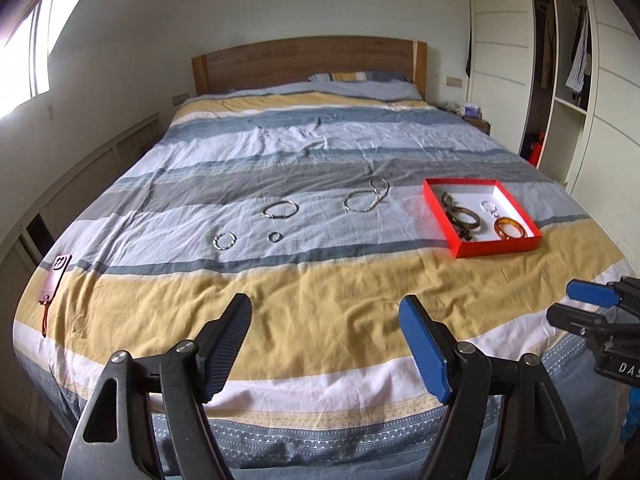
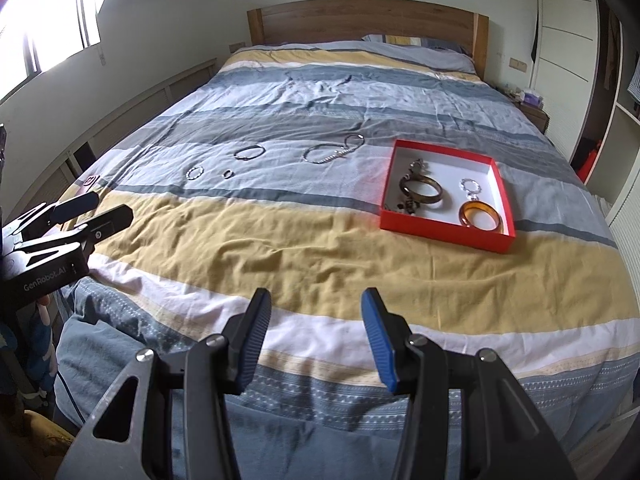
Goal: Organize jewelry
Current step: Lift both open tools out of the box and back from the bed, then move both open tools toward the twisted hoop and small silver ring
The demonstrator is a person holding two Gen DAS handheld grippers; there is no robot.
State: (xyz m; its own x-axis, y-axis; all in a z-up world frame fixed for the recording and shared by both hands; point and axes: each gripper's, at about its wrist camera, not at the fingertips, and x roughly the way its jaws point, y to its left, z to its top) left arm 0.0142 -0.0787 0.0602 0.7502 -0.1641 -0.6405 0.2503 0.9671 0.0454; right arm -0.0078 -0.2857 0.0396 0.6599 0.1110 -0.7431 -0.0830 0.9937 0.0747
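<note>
Both wrist views face headboard (image 1: 308, 62) from bed foot (shared bedspread (image 2: 320, 236)).

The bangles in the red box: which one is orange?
The amber-orange bangle in the near right corner of the red box. The other bangle, to its left, is dark brown.

Home bedroom: bed (image 1: 320, 184) with striped duvet, wooden headboard (image 1: 308, 62), pillow (image 1: 360, 77), open wardrobe (image 1: 568, 60) with hanging clothes, nightstand (image 2: 532, 112), window (image 2: 52, 24).
</note>
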